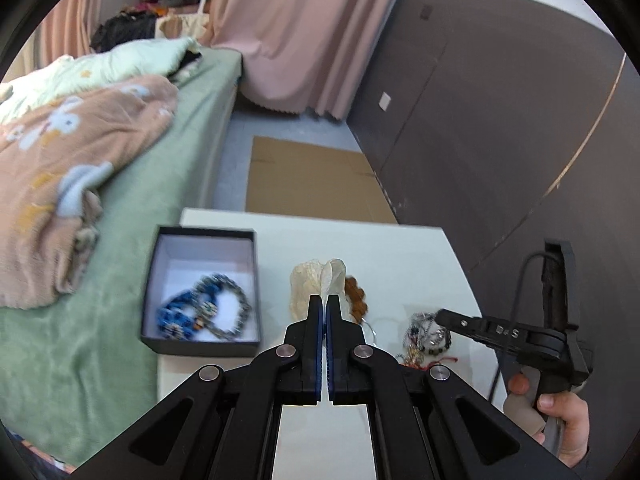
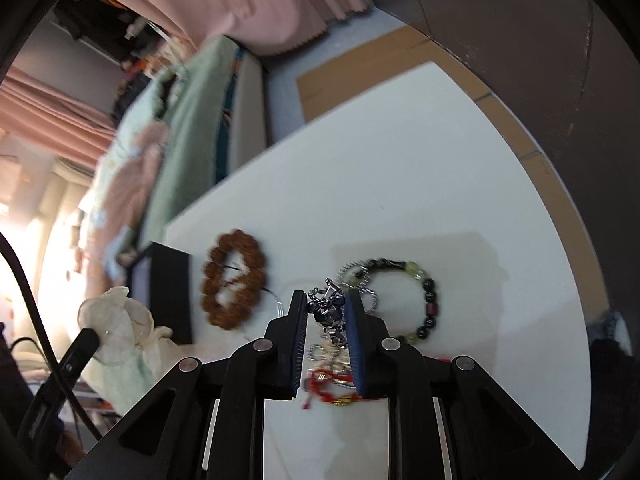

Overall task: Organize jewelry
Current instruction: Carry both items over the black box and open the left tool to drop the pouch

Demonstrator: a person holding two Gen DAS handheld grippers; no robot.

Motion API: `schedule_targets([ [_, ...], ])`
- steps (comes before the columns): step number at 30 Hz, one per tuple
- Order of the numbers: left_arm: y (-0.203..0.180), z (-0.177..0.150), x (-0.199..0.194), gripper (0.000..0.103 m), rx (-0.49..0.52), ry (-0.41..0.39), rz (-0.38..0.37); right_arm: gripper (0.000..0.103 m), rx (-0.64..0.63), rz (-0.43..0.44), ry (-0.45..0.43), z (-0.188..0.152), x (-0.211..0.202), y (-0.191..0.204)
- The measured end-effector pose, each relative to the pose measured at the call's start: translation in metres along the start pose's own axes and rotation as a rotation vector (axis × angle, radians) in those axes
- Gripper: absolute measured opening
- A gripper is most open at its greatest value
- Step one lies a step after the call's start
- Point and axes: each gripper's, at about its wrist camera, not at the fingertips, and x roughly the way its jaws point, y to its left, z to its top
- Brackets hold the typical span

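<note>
Pearly cream shell-like discs (image 1: 320, 280) are pinched between the blue pads of the left tool (image 1: 324, 300), whose jaws are fully closed on them, and the piece hangs above the white tabletop (image 1: 400, 256). To its left a black box (image 1: 202, 344) with a pale lining stands at the tabletop's left edge, and a blue beaded bracelet (image 1: 176, 318) and a grey chain bracelet (image 1: 232, 308) lie tangled inside it. Just behind the discs, to the right, lies a brown beaded bracelet (image 2: 234, 280).

Further right, the right tool (image 2: 326, 308) points down into a small heap of jewelry. Its jaws stand narrowly apart with a dark metallic charm piece (image 2: 330, 312) between the pads; whether the pads press on it cannot be told. Nearer, a red cord bracelet (image 2: 326, 388) lies between the jaws, blurred. On the far right side of that tool lies a bracelet of dark and pale green beads (image 2: 420, 300), with a silver chain (image 2: 356, 276) at its left end. A hand (image 1: 560, 420) grips the right tool's handle.

Beside the tabletop on the left is a bed with a green sheet (image 1: 120, 320) and a crumpled pink blanket (image 1: 60, 180). Flat cardboard (image 1: 316, 180) lies on the floor beyond, with pink curtains (image 1: 304, 32) and a dark brown wall (image 1: 500, 120) farther off.
</note>
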Motion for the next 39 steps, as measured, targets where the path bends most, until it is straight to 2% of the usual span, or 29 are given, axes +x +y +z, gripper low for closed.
schedule_targets([
  [7, 0.026, 0.017, -0.025, 0.000, -0.028, -0.070, 0.044, 0.020, -0.023, 0.104, -0.069, 0.000, -0.020, 0.015],
  [17, 0.062, 0.036, -0.026, 0.001, -0.081, -0.135, 0.089, 0.020, -0.046, 0.131, -0.108, 0.002, -0.024, 0.031],
  [22, 0.077, 0.042, -0.012, 0.001, -0.127, -0.138, 0.052, 0.020, -0.054, 0.134, -0.105, 0.000, -0.021, 0.034],
  [24, 0.084, 0.042, 0.001, 0.004, -0.154, -0.096, 0.052, 0.020, -0.062, 0.137, -0.109, 0.000, -0.020, 0.038],
  [25, 0.090, 0.041, 0.010, 0.009, -0.174, -0.075, 0.040, 0.020, -0.069, 0.140, -0.115, 0.000, -0.020, 0.040],
  [27, 0.100, 0.034, 0.018, 0.027, -0.207, -0.081, 0.001, 0.020, -0.084, 0.151, -0.133, 0.000, -0.021, 0.046],
  [28, 0.106, 0.030, 0.021, 0.049, -0.221, -0.085, -0.004, 0.020, -0.091, 0.158, -0.143, -0.001, -0.022, 0.050],
  [29, 0.111, 0.026, 0.022, 0.062, -0.239, -0.084, 0.001, 0.020, -0.098, 0.162, -0.151, -0.002, -0.022, 0.053],
  [32, 0.129, 0.024, 0.015, 0.063, -0.305, -0.074, -0.014, 0.020, -0.113, 0.189, -0.170, -0.004, -0.025, 0.062],
  [36, 0.138, 0.029, -0.007, 0.070, -0.283, -0.143, -0.003, 0.020, -0.148, 0.206, -0.214, -0.005, -0.033, 0.080],
  [39, 0.149, 0.030, -0.014, 0.072, -0.309, -0.160, -0.021, 0.020, -0.152, 0.229, -0.250, -0.001, -0.040, 0.097],
])
